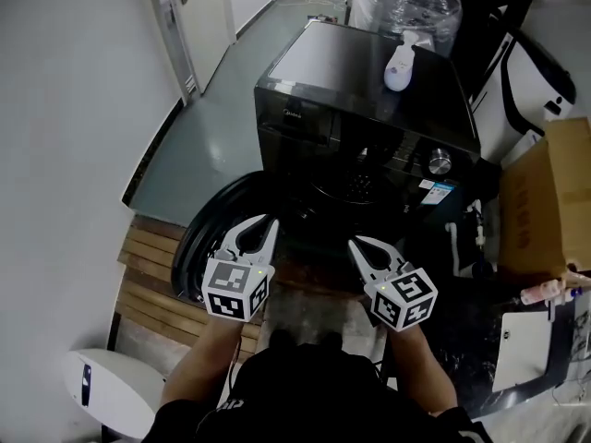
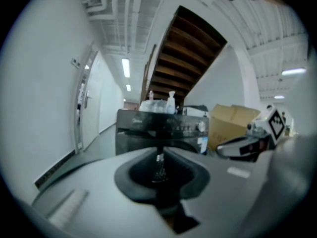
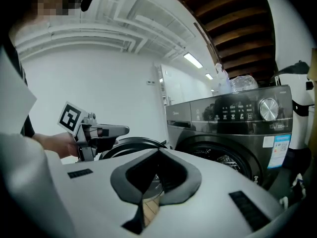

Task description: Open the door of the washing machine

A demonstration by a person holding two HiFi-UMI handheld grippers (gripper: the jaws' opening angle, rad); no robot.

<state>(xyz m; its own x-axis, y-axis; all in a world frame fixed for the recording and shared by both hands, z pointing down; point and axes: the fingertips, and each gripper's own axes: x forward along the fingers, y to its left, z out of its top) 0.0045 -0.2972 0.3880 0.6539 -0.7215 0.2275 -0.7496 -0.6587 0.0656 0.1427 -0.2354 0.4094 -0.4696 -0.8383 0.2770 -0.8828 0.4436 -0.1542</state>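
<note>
At 12 o'clock: black front-load washing machine (image 1: 369, 90) w/ round dark door (image 1: 192, 243) open at 9 o'clock, beside left gripper (image 1: 268, 221). Right gripper (image 1: 355, 243) nearby; both jaws closed & empty.

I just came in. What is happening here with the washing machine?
A person stands at a black washing machine and holds tongs in each hand. The round door is already swung open, to the left in the head view, and the drum shows through the opening. The left tongs and the right tongs are both closed with nothing between them, and neither grips the door.
</note>
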